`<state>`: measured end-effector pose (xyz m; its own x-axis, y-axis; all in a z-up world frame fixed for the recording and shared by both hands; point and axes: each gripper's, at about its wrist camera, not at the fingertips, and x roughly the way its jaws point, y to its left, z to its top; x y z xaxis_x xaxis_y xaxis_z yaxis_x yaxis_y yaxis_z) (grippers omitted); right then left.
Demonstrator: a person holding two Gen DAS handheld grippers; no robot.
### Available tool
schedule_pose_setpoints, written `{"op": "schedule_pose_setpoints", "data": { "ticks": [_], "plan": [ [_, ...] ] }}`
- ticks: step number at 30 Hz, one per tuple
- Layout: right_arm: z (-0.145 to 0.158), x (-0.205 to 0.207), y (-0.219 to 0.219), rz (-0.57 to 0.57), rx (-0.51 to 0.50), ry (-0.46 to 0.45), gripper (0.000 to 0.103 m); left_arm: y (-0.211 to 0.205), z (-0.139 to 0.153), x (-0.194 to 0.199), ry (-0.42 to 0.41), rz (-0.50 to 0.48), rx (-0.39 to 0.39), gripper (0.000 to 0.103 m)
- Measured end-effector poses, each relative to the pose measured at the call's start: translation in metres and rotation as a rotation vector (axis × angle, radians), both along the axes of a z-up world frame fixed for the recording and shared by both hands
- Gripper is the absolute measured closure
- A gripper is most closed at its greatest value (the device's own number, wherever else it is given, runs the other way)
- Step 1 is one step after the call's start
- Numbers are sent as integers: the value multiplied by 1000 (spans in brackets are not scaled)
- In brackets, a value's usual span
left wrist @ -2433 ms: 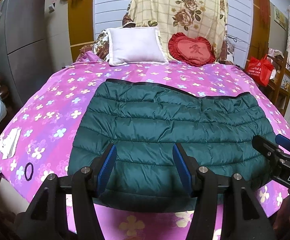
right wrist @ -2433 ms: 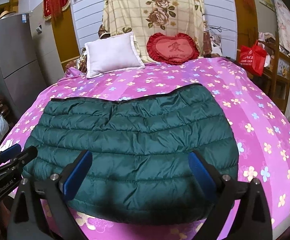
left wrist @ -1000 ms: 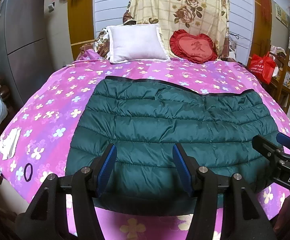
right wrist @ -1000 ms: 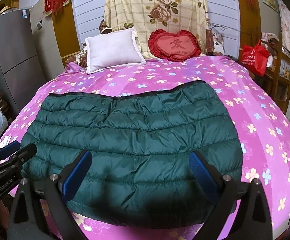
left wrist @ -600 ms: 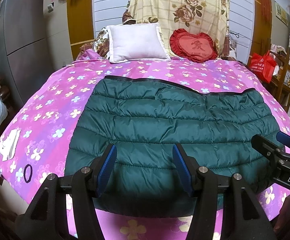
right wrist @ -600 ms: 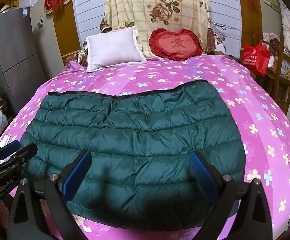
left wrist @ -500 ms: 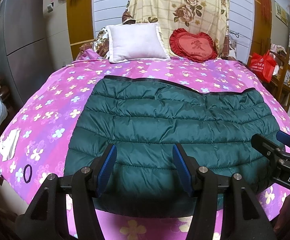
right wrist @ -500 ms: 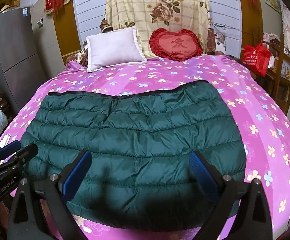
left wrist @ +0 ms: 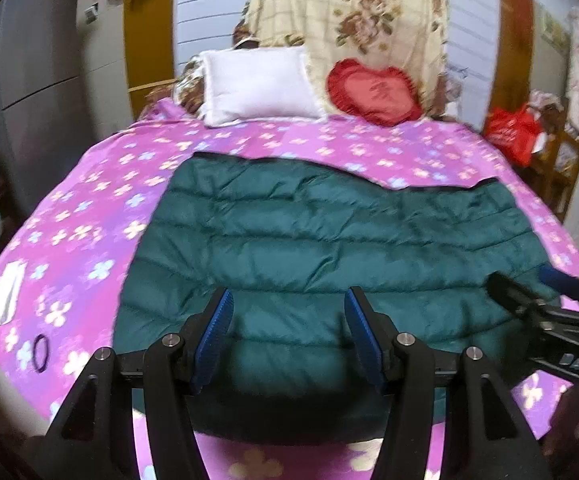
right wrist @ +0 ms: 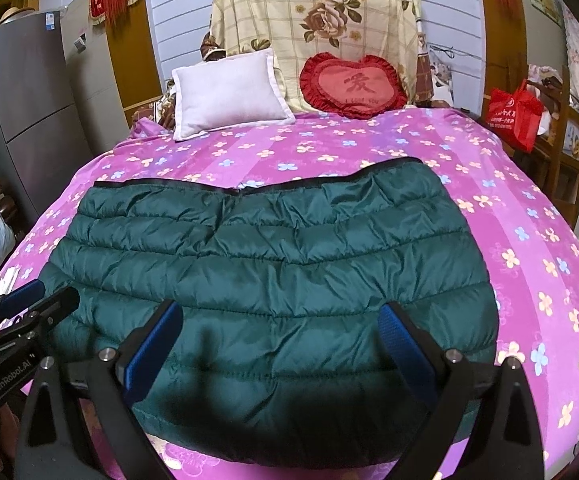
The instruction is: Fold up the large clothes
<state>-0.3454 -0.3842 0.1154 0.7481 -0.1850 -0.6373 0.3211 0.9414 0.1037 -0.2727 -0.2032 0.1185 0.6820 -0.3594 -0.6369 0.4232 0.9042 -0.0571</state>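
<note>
A dark green quilted down jacket (left wrist: pixel 329 240) lies folded flat on the pink flowered bed sheet (left wrist: pixel 89 216); it also shows in the right wrist view (right wrist: pixel 273 268). My left gripper (left wrist: pixel 287 332) is open and empty, hovering over the jacket's near edge, left of middle. My right gripper (right wrist: pixel 279 344) is open wide and empty over the near edge. Each gripper shows at the side of the other's view: the right one (left wrist: pixel 545 300) and the left one (right wrist: pixel 41 300).
A white pillow (right wrist: pixel 229 94) and a red heart cushion (right wrist: pixel 353 86) sit at the head of the bed. A black hair tie (left wrist: pixel 40 353) and white paper (left wrist: pixel 7 294) lie near the left edge. A grey fridge (right wrist: pixel 21 120) stands left, a red bag (right wrist: pixel 515 114) right.
Both grippers have edged slightly forward and lower toward the jacket's near edge; the left view is now blurred by motion. The jacket has not moved, and both stay open.
</note>
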Motion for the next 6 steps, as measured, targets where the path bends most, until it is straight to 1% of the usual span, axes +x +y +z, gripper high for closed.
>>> {"op": "schedule_pose_setpoints", "data": {
  "ticks": [3, 6],
  "plan": [
    [-2, 2, -1, 0, 2, 2, 3, 2, 3, 1, -23, 5, -16, 61],
    [-2, 3, -6, 4, 10, -4, 3, 8, 4, 9, -26, 33, 2, 61]
  ]
}}
